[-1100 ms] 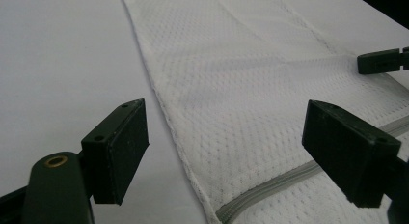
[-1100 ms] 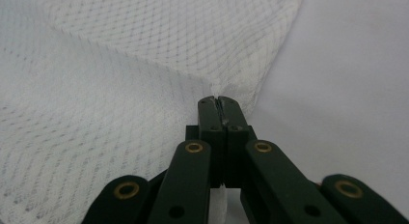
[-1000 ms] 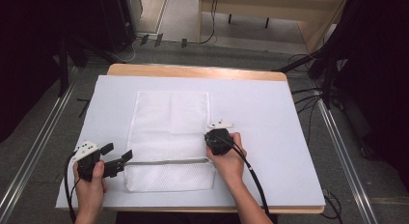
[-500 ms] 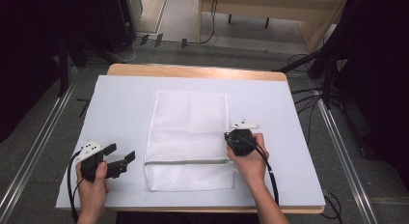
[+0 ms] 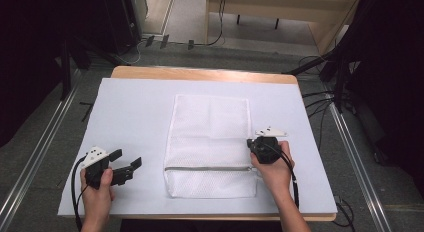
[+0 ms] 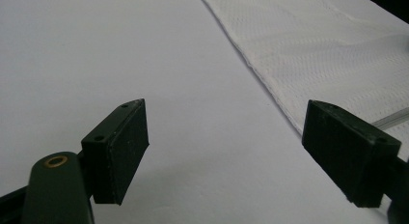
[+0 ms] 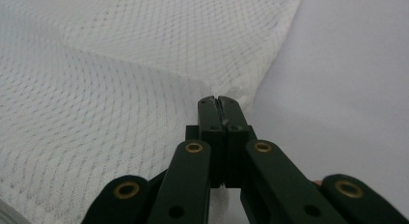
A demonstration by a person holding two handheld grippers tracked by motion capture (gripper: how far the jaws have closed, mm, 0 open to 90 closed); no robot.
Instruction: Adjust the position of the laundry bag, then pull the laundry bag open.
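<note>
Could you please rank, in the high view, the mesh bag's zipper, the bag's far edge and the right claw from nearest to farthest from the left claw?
1. Zipper, just to its right.
2. Right claw, at the bag's right edge.
3. Bag's far edge, up the table.

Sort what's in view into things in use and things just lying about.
In use: mesh bag, pinched at its edge by the right gripper; its zip; open left gripper; white sheet.
Lying about: floor cables; wooden furniture behind the table.

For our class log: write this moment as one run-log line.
right gripper: shut on mesh bag edge | left gripper: open, apart from bag | surface: white sheet
</note>
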